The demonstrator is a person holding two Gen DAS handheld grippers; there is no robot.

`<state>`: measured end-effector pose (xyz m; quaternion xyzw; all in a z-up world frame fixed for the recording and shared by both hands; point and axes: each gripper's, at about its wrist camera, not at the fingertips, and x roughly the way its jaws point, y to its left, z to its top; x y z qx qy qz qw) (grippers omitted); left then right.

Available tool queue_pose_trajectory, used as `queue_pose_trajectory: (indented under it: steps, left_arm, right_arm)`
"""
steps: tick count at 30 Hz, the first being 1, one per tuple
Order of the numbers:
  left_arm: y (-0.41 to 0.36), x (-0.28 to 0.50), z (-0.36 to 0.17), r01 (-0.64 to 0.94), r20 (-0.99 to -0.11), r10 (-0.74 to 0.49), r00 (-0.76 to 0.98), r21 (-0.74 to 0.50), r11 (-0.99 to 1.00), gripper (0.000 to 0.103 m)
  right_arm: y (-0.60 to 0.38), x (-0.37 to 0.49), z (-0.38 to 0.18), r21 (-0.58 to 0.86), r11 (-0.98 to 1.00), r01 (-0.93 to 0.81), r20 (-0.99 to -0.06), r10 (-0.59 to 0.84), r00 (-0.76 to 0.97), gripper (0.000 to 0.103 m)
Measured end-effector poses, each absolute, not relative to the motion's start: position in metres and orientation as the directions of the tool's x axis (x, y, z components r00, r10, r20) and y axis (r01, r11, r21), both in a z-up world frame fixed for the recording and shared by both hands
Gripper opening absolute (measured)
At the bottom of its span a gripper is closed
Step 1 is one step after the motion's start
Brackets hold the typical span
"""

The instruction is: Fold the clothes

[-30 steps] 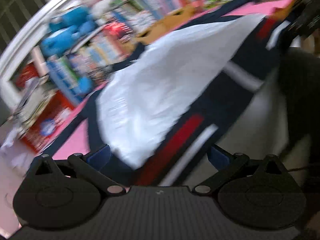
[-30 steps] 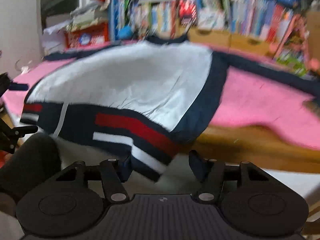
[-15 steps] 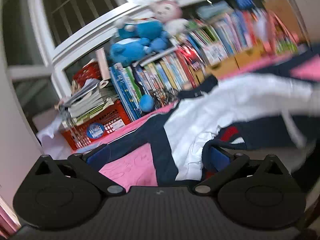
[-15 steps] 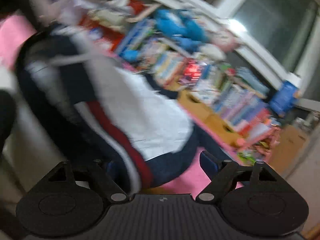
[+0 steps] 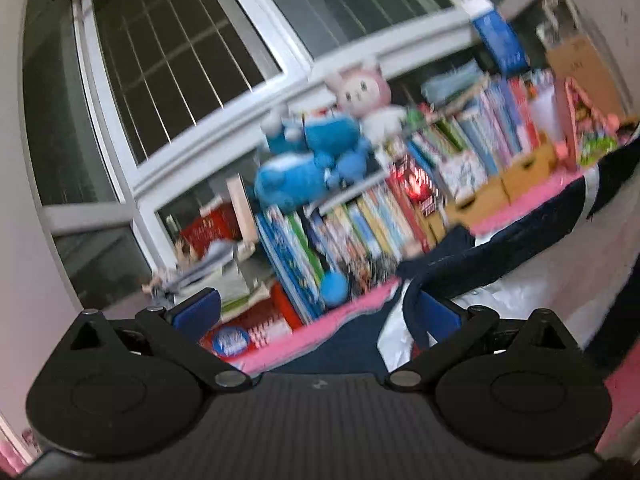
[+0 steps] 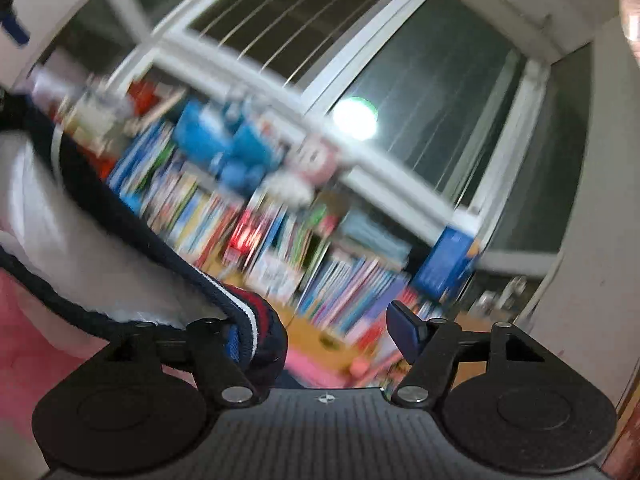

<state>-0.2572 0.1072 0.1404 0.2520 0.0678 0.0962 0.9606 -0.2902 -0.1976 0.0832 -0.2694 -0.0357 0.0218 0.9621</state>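
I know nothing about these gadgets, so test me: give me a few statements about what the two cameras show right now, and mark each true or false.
1. Blue plush toys sit on top of the row of books. True.
2. The surface under the sweater is green. False: the cover is pink.
3. Sweater fabric is draped over one finger of the right gripper. True; its fingers are closing but not pinching the cloth.
4. The left gripper has its fingers pressed tightly together. False: they stand well apart, with the sweater's edge by one finger.
5. The sweater is plain yellow. False: it is white and navy with red and white stripes.
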Motion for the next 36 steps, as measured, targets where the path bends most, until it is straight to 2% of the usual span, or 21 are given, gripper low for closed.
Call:
queue_pose_trajectory:
  steps: [1,3,7,12,16,17,19,26,29,32,33,36]
  left_arm:
    - [0.110,-0.262,0.142,-0.134,-0.086,0.202,0.976,0.492,0.860,0.103]
    - [0.116,-0.270,0.131,-0.068,-0.168,0.167,0.972,0.476,0.877,0.103]
    - [0.112,-0.276,0.080,0.037,-0.341,0.157,0.927,0.498,0.866,0.103]
    - [0.109,-0.280,0.035,0.110,-0.490,0.144,0.860,0.453,0.885,0.103]
    - [0.111,-0.288,0.019,0.216,-0.573,0.117,0.811,0.480,0.850,0.103]
    - [0.113,-0.292,0.016,0.246,-0.580,0.108,0.807,0.497,0.832,0.103]
    - [0.114,-0.300,0.013,0.287,-0.588,0.091,0.804,0.518,0.806,0.103]
    - [0.129,-0.336,0.033,0.402,-0.617,0.004,0.787,0.517,0.756,0.103]
    - [0.139,-0.346,0.066,0.402,-0.581,-0.106,0.807,0.409,0.819,0.103]
    - [0.133,-0.324,0.090,0.360,-0.464,-0.205,0.862,0.274,0.892,0.103]
    - [0.126,-0.311,0.093,0.332,-0.425,-0.213,0.880,0.229,0.915,0.103]
    - [0.098,-0.255,0.076,0.246,-0.431,-0.183,0.883,0.093,0.965,0.103]
  right_arm:
    - [-0.203,-0.293,0.083,-0.512,0.858,-0.031,0.049,0.065,0.997,0.070]
    - [-0.213,-0.298,0.078,-0.505,0.861,-0.049,0.022,0.070,0.997,0.072]
    - [-0.219,-0.301,0.023,-0.554,0.817,-0.157,-0.181,0.066,0.981,0.075]
    - [-0.218,-0.304,-0.022,-0.530,0.817,-0.230,-0.335,0.047,0.941,0.075]
    - [-0.228,-0.304,-0.025,-0.476,0.830,-0.293,-0.402,0.091,0.911,0.087]
    - [-0.232,-0.304,-0.024,-0.462,0.830,-0.314,-0.417,0.109,0.902,0.093]
    - [-0.243,-0.302,-0.018,-0.430,0.827,-0.362,-0.440,0.158,0.884,0.100]
    - [-0.282,-0.298,0.013,-0.196,0.828,-0.526,-0.577,0.336,0.744,0.103]
    - [-0.294,-0.301,0.033,-0.074,0.869,-0.489,-0.494,0.394,0.775,0.103]
    - [-0.279,-0.281,0.048,0.057,0.883,-0.465,-0.407,0.446,0.797,0.102]
    - [-0.261,-0.268,0.050,0.054,0.884,-0.464,-0.388,0.447,0.806,0.101]
    - [-0.199,-0.239,0.043,0.011,0.849,-0.529,-0.371,0.495,0.786,0.088]
